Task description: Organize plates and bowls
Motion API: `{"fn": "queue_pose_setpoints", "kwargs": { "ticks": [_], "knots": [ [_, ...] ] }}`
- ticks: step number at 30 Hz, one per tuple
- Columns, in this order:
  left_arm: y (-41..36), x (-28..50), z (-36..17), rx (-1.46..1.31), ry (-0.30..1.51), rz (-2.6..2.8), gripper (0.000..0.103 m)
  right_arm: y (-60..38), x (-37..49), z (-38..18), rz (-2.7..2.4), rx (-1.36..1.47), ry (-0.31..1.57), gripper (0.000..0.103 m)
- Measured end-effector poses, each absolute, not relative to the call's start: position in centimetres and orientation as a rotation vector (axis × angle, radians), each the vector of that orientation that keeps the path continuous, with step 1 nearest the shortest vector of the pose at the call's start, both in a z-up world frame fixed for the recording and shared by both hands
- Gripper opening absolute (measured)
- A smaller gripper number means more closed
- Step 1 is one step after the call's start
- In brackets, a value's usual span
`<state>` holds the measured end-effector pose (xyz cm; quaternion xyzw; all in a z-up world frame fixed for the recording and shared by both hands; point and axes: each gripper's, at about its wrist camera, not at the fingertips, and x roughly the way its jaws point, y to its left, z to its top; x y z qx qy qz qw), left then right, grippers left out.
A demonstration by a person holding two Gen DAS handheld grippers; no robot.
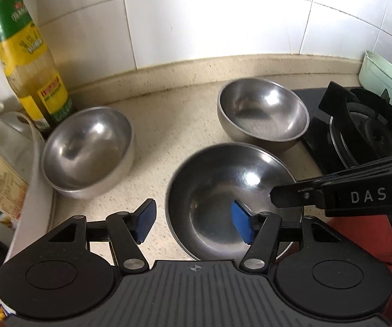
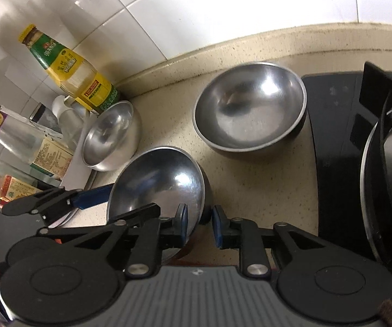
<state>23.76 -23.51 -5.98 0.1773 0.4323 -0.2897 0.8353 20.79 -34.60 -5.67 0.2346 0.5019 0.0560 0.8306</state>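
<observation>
While both grippers hang over the counter (image 1: 168, 125), three steel bowls sit on it, all mouth up. At the far left of the left wrist view a bottle (image 1: 24, 54) with a green and yellow label stands upright against the tiled wall. Just beside its foot, at centre left, is the left bowl (image 1: 87, 150), slightly blurred and close against the wall of a white bin (image 1: 35, 190).

Lower centre lies the near bowl (image 1: 223, 196), the widest in the frame. The left gripper (image 1: 193, 223) straddles its left rim with the jaws well apart: one blue pad is outside over the counter, the other is inside the bowl, and neither presses on the steel.

Above and to the right, apart from the near bowl, the far bowl (image 1: 261, 111) sits right at the edge of the black stove (image 1: 359, 136). A pale green cup (image 1: 381, 76) is at the upper right, behind the stove.

In the right wrist view, the right gripper (image 2: 200, 224) is at the near bowl's right rim, at lower centre. Its jaws stand only a little apart with the rim between them. The inner pad is clear of the rim; whether the outer one touches the wall I cannot tell.
</observation>
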Motion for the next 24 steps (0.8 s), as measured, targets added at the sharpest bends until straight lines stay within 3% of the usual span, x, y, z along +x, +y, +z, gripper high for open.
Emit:
{"fn": "queue_pose_setpoints", "kwargs": {
  "ticks": [24],
  "knots": [
    [-27.8,24.0,-2.6,0.547,0.701,-0.603,0.081,-40.6,22.2,-3.7,-0.027,0.425,0.968,0.022]
  ]
}}
